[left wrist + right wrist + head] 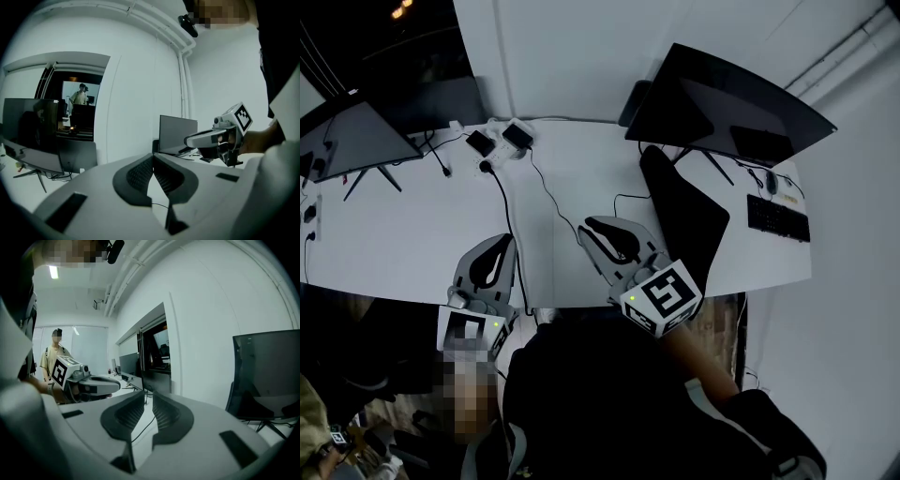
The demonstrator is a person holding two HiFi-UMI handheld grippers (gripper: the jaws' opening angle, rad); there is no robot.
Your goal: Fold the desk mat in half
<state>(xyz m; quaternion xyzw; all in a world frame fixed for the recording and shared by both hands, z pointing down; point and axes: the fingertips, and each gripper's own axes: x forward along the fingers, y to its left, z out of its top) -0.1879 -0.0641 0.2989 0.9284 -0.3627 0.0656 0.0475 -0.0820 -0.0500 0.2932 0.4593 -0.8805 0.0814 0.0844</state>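
Since the white tabletop (412, 234) fills most of the head view, start there: one dark monitor (722, 103) at 1 o'clock, another monitor (352, 141) at 10 o'clock. The black desk mat (689, 220) lies at 3 o'clock, a long dark strip running from under the 1 o'clock monitor to the tabletop's near edge. It looks narrow, maybe partly doubled already, but I cannot tell.

The left hand-held gripper (502, 246) is at 7 o'clock over the near edge, pads touching at the tips with nothing between them. The right hand-held gripper (592, 230) is at centre, jaws narrow, a thin slit only, and empty. It sits near the mat's left edge but apart from it. Neither touches the mat.

Small stuff: a power strip (502, 139) at 11 o'clock and a black cable (511, 216) running down between the two grippers.

Step, as a judgement: approach, with no grasp made. The next move calls for opening the right jaws, reaching toward 3 o'clock to the mat's edge or corner, and pinching it. The left one needs the other corner.
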